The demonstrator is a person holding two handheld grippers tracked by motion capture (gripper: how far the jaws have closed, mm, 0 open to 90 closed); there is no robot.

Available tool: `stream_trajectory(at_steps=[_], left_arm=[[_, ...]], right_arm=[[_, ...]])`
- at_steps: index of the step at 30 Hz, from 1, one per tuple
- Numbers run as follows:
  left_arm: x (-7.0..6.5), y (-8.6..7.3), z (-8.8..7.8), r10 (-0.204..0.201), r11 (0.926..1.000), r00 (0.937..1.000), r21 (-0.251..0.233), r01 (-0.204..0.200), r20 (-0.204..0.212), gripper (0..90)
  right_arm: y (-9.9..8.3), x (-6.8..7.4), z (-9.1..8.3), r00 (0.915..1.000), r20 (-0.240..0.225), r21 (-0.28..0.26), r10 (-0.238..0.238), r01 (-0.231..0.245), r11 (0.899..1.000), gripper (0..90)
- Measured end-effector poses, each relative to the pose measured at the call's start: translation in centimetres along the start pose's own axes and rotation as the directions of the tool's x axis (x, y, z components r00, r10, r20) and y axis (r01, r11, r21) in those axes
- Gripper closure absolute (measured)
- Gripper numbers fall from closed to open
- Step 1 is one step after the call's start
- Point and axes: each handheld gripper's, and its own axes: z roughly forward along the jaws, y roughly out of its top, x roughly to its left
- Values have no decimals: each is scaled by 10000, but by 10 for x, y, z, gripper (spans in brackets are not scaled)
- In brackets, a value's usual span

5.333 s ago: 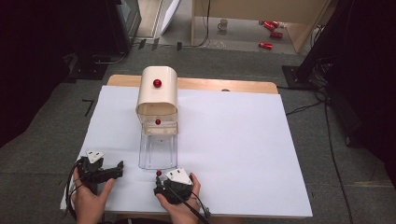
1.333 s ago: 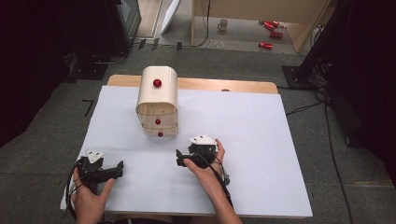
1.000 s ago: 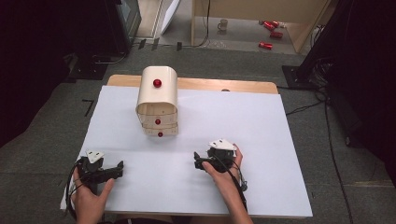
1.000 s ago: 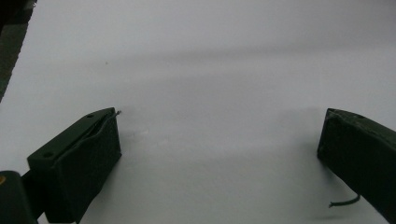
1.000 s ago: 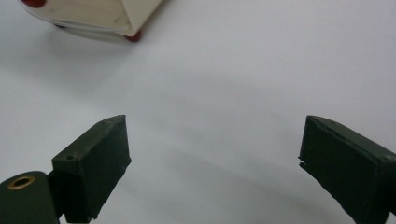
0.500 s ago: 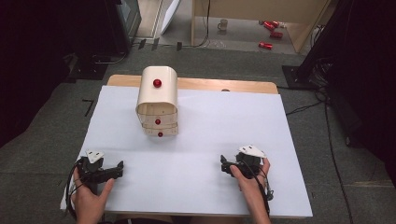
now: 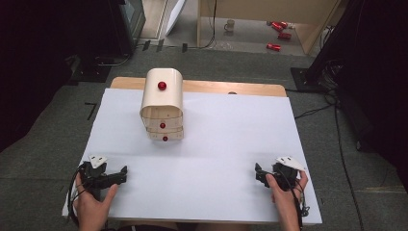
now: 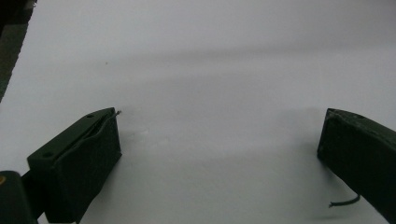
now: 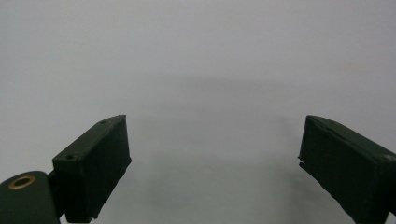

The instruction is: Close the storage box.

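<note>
High view. My left tool [image 7: 120, 174] rests near the front left corner of the white worktop [image 7: 231, 144], held in my left hand [image 7: 91, 204]; my right tool [image 7: 259, 174] rests near the front right corner, held in my right hand [image 7: 284, 192]. Both point inward across the worktop, well apart from each other. The small wooden drawer chest [image 7: 162, 103] stands upright toward the far left-centre of the worktop, well apart from both tools. It bears a red knob [image 7: 162, 85] on its rounded top, and two smaller red knobs on the drawer fronts that face me. The drawers sit flush or nearly flush with the body. Beyond the worktop lie grey floor [image 7: 57, 139], a mug [image 7: 230, 24] and several red items [image 7: 276, 36], too small to identify.

Left gripper view. The left tool [image 8: 219, 154] stands wide, its two black jaws far apart at the frame edges, with bare white worktop [image 8: 210, 70] between them. A thin stray wire end shows under the right-hand jaw, a detail that the high view is too coarse to resolve. A dark strip of floor shows at the upper left corner.

Right gripper view. The right tool [image 9: 215, 158] is likewise wide, with nothing between its jaws but plain white worktop [image 9: 210, 60]. The jaw gaps, unclear from above, are settled by these two close views; the chest's position is given by the high view.
</note>
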Motion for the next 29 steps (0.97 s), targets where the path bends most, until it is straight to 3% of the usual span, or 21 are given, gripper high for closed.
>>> stream_trajectory(at_steps=[4,9,13,19,29], left_arm=[[0,0,0,-1,10000,10000,1,1,-1,0],[0,0,0,-2,10000,10000,0,2,0,0],[0,0,0,-14,10000,10000,-10,14,-2,0],[0,0,0,-12,10000,10000,-9,12,-3,0],[0,0,0,-8,10000,10000,8,8,15,0]], right_arm=[[-6,-18,-6,9993,257,87,258,-260,9996,85],[-15,-36,-12,9984,501,363,245,-263,9990,93],[-20,-42,-16,9993,334,325,143,-154,9994,102],[-23,-38,-14,9971,621,440,-436,409,9982,89],[-23,-38,-14,9972,625,418,-404,379,9984,88]])
